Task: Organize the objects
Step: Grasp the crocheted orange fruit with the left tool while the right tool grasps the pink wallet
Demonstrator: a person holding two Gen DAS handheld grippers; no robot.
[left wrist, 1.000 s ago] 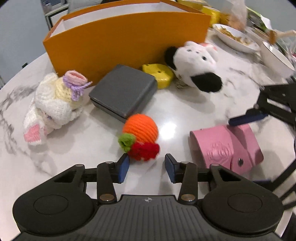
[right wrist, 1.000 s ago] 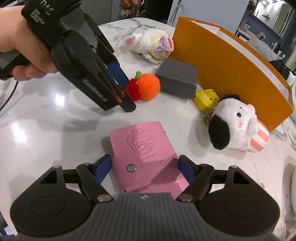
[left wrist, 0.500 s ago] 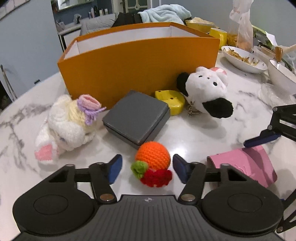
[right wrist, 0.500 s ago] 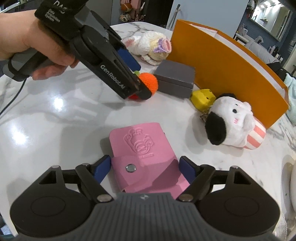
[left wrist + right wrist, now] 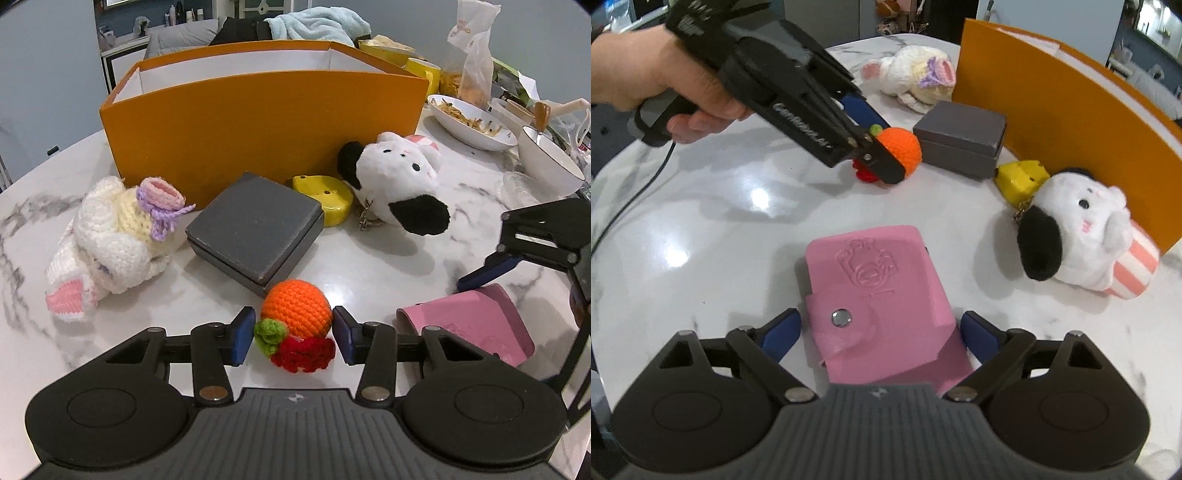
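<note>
My left gripper (image 5: 294, 334) has its blue pads against both sides of an orange crochet ball (image 5: 297, 312) with a green and red tuft, on the marble table. It also shows in the right wrist view (image 5: 899, 149), between the left gripper's fingers (image 5: 882, 162). My right gripper (image 5: 881, 334) is open around a pink snap wallet (image 5: 875, 291) lying flat; its pads stand clear of the wallet's sides. The wallet (image 5: 476, 321) shows at the right of the left wrist view. An orange box (image 5: 266, 122), open on top, stands behind.
Near the box lie a white crochet bunny (image 5: 118, 232), a grey case (image 5: 255, 229), a yellow trinket (image 5: 325, 195) and a black-and-white plush (image 5: 399, 184). Bowls with food (image 5: 469, 122) and cups crowd the far right. The table edge (image 5: 613, 173) runs at the left.
My left gripper has advanced around the orange ball and its jaws have narrowed onto it. My right gripper has stayed open around the pink wallet, shifting slightly.
</note>
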